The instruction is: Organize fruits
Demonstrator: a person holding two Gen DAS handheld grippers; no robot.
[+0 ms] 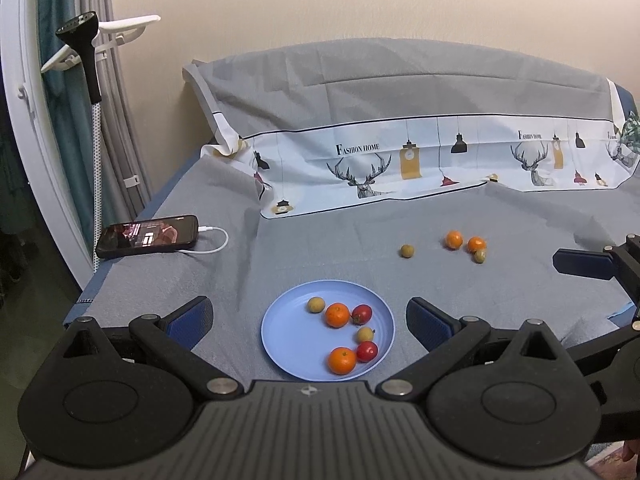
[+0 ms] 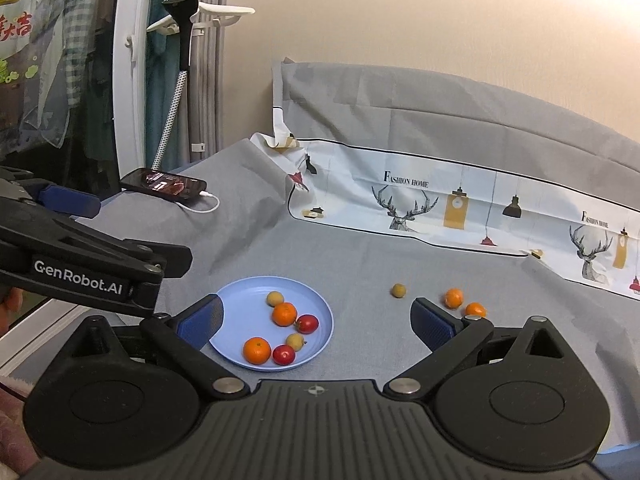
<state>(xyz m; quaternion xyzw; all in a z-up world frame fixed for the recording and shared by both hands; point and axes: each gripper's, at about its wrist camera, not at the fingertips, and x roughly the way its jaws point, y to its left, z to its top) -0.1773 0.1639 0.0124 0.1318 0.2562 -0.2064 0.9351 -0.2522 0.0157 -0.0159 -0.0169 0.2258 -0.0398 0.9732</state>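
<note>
A blue plate (image 1: 280, 332) (image 2: 244, 292) on the grey cloth holds two oranges (image 1: 337, 315) (image 2: 284, 314), two red fruits (image 1: 362, 313) (image 2: 307, 323) and two small yellow-brown fruits (image 1: 315, 304) (image 2: 274, 298). Loose on the cloth beyond it lie two oranges (image 1: 454, 239) (image 2: 453, 297) and two small yellow-brown fruits (image 1: 407, 251) (image 2: 398, 290); one (image 1: 480, 256) is hidden in the right wrist view. My left gripper (image 1: 308, 320) is open and empty, just short of the plate. My right gripper (image 2: 316, 320) is open and empty, right of the plate.
A phone (image 1: 147, 236) (image 2: 164, 183) on a white charging cable lies at the far left of the cloth. A printed white cloth band (image 1: 420, 164) (image 2: 460, 208) and a grey covered backrest rise behind. A garment steamer (image 1: 86, 52) stands left.
</note>
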